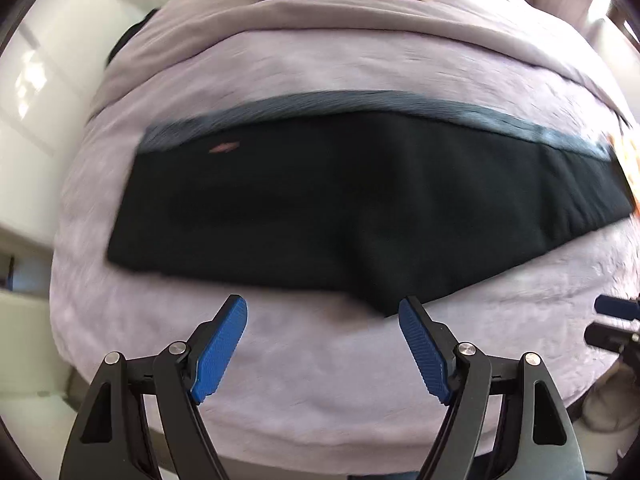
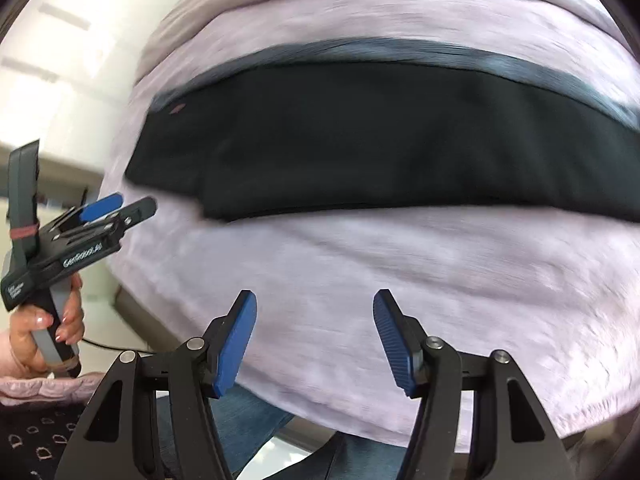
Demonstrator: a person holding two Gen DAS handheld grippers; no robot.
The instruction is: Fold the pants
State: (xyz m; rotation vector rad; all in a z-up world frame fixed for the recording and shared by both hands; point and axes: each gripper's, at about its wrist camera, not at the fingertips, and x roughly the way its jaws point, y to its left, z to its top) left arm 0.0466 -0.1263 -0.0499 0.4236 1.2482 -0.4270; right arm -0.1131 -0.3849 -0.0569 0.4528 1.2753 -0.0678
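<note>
Black soft-cloth pants (image 1: 360, 208) (image 2: 380, 140), spread flat near the middle of a lilac plush blanket (image 1: 320, 380), lengthwise across it. Seemingly doubled leg on leg into one long dark band, with one corner jutting toward the blanket's near edge. Along the band's side nearer the blanket's far edge, a grey-blue strip of cloth (image 1: 360, 100); impossible to say whether part of the pants or a separate piece.

Left tongs (image 1: 323, 304) above the blanket's near half, spread wide, nothing between the blue ribbed pads (image 1: 220, 344). Right tongs (image 2: 315, 294) likewise parted and empty, also over the blanket's near half, clear of the cloth. In the right wrist view, at the blanket's left edge, a hand (image 2: 44, 328) wrapped round the left tool's grey handle.

Judged by look: light, limp, no stiffness at all, likely to sag and drape from any single hold. Probably some cling against the plush blanket, so dragging could ruck both layers. No fragility to fear, but thin edges hard to pinch without catching the blanket too.

Best taken at two corners of one short end, one pair of tongs on each, pinching through every layer together. Then lifted just clear of the blanket and carried toward the other end, keeping the held edge taut between the holds to avoid a crooked fold. Worth minding the jutting corner, apt to slip out of line.
</note>
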